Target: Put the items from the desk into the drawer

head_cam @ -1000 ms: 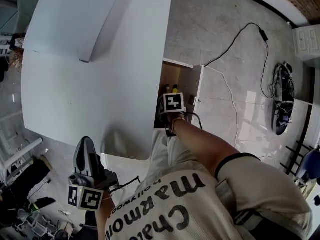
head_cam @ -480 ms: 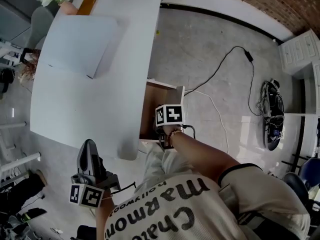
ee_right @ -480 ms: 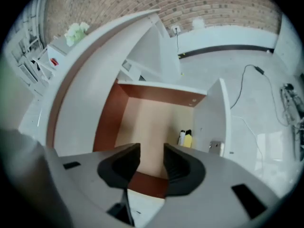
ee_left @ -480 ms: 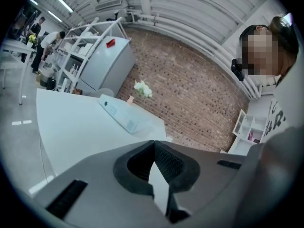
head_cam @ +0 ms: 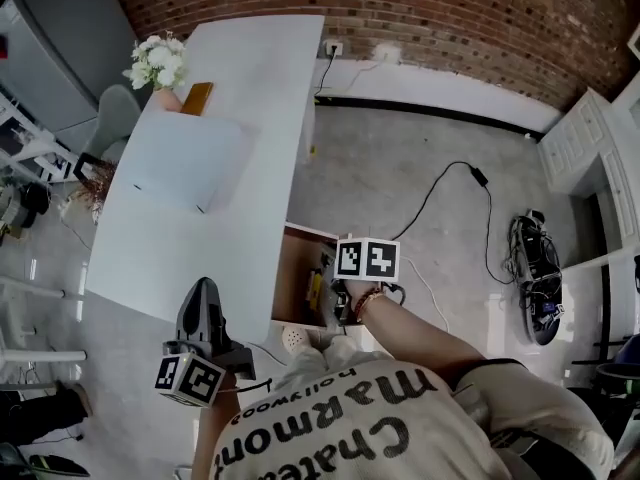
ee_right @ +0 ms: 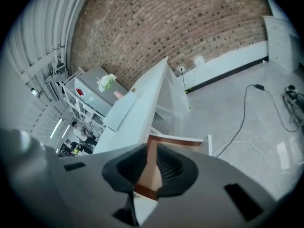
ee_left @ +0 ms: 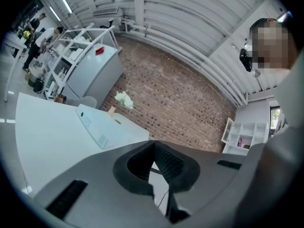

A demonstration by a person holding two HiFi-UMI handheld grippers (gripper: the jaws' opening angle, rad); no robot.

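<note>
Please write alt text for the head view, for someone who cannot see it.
Seen from above, a person holds the right gripper over an open drawer beside a white desk, with the left gripper by the desk's near end. On the desk lie a pale flat slab, white flowers and an orange item.

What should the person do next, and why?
Probably reach the left tool up the desk toward the orange item: the drawer is open already, and that tool is shut and empty, far from it.
</note>
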